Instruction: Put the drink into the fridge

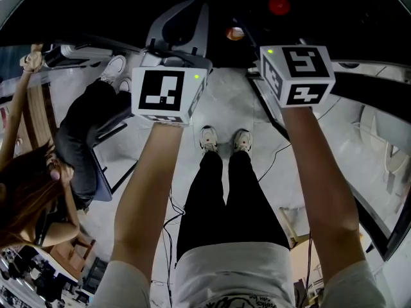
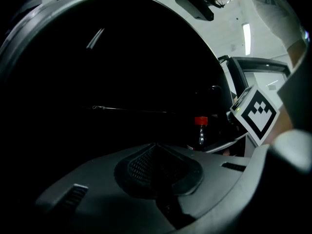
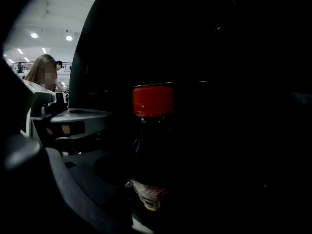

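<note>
- Left hand-held gripper (image 2: 156, 150): left of the right hand-held gripper and level with it; its ribbed pads (image 2: 146, 165) meet along a centre seam, so the jaws stand together with nothing between them; judged free to steady a door or shelf.
- Bottle (image 3: 153, 130): the drink, upright between the jaws of the right hand-held gripper, red cap (image 3: 153, 100) uppermost; dark liquid reaches the neck, so it is judged full and fairly heavy for its size; the wall is probably thin plastic, stiff under pressure yet able to dent if squeezed hard; the round, smooth body is likely to twist or slide in a loose grip.
- Label (image 3: 147, 199): a pale band low on the body, at about the height of the right hand-held gripper's jaws; judged the best place to hold, on the straight wall below the shoulder; the narrow neck and cap offer too little surface.
- Right hand-held gripper (image 3: 151, 177): jaws partly apart and set about the bottle, the grey left jaw running up to its wall; the right jaw is lost in shadow; judged to be carrying the drink.
- Beyond the right hand-held gripper everything is dark; no fridge can be made out.
</note>
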`<state>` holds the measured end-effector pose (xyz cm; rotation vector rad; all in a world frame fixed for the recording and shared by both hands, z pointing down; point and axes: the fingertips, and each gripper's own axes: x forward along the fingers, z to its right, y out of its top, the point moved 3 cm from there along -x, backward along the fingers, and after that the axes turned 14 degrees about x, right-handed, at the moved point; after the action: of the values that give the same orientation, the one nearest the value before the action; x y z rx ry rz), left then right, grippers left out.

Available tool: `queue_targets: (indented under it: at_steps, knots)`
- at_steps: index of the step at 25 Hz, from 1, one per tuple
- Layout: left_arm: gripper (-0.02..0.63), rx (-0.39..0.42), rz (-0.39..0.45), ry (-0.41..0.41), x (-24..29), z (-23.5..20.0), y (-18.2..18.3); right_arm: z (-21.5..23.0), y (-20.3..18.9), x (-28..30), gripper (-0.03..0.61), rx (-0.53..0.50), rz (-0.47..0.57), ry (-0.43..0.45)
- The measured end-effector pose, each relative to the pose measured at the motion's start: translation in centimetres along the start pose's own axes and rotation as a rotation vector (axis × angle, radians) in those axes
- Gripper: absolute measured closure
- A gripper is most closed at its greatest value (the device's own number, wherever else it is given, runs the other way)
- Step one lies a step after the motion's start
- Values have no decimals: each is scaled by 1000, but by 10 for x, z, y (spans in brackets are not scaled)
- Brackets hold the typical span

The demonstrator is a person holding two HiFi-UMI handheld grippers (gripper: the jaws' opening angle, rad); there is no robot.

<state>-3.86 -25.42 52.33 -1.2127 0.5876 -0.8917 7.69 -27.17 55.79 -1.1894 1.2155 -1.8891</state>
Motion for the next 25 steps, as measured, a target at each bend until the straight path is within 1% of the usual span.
queue_targets:
  at_steps: [4, 8, 15, 18, 20, 25]
  knots:
    - [594, -19, -9, 8, 8, -5, -6, 3, -3, 13, 267, 8, -13, -6]
    - [594, -23, -26, 8, 15, -6, -12, 6, -5, 21, 267, 10, -24, -3]
    - [594, -16, -52, 5, 23, -8, -19, 6, -11, 31, 267, 23, -42, -2]
    - [594, -2, -66, -9, 25, -4, -22, 11, -16, 31, 265, 32, -46, -5]
    - [594, 8, -65, -17, 26, -4, -22, 14, -17, 34, 265, 40, -47, -9]
    - [594, 0, -67, -16, 30, -6, -23, 16, -15, 39, 265, 40, -43, -6]
